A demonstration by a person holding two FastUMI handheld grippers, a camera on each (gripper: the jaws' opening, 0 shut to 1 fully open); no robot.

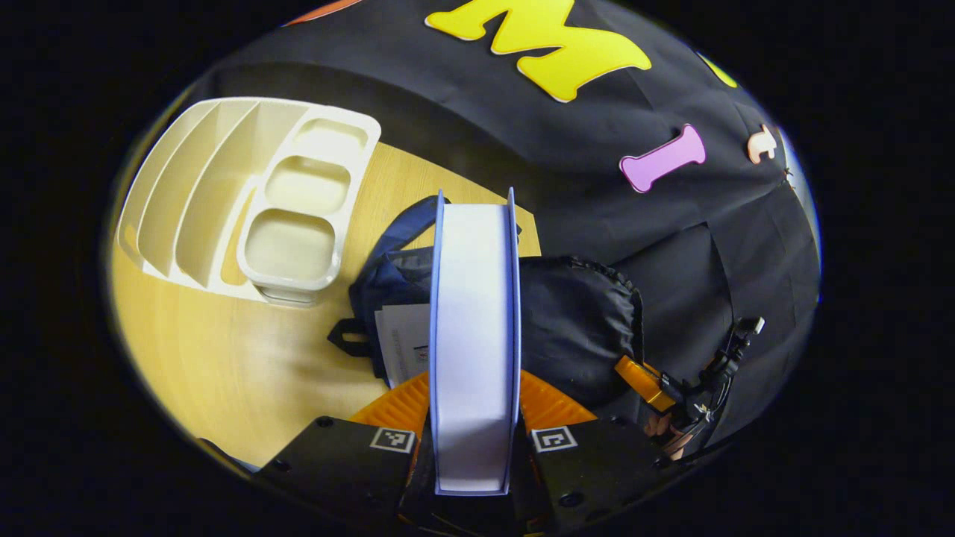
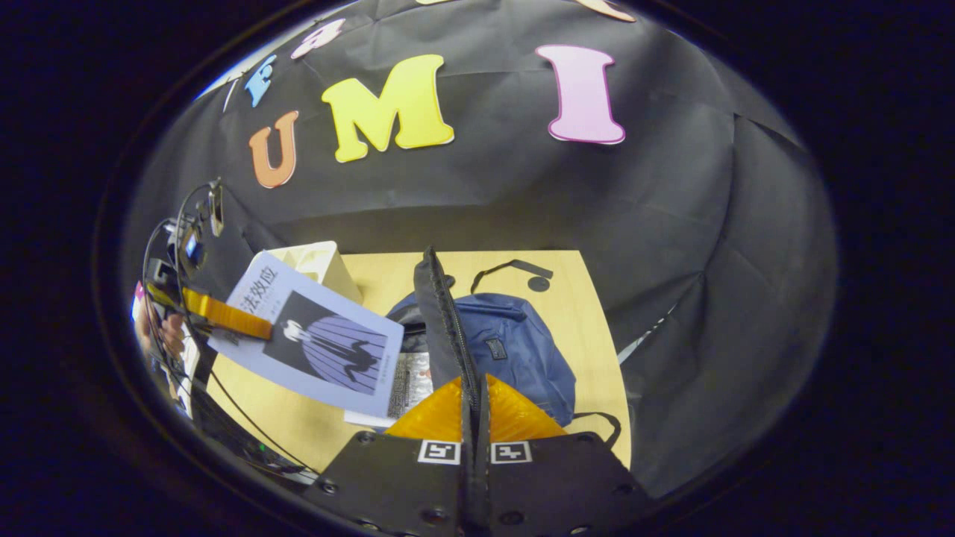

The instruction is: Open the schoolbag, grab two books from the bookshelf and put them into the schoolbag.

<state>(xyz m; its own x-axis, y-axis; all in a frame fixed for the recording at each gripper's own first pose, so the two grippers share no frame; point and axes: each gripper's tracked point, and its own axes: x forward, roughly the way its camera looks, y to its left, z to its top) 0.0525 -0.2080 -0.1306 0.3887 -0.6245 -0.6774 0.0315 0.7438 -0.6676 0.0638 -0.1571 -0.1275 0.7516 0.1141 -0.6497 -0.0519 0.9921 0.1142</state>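
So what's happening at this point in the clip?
The left hand-held gripper grips a book edge-on above the open schoolbag, where another book already lies. The right hand-held gripper pinches the bag's flap, holding it open. The white bookshelf stands empty on the table.

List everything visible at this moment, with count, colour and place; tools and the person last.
book: one in the left tool, pale blue cover with dark picture, held over the schoolbag.
second book: one, white page showing, inside the schoolbag.
schoolbag: one, blue with black lining, open on the table.
bookshelf: one, cream, on the table, slots empty.
table: one, light wood.
left tool: shut on the book.
right tool: pinching the schoolbag's black flap.
hand: one, holding the left tool.
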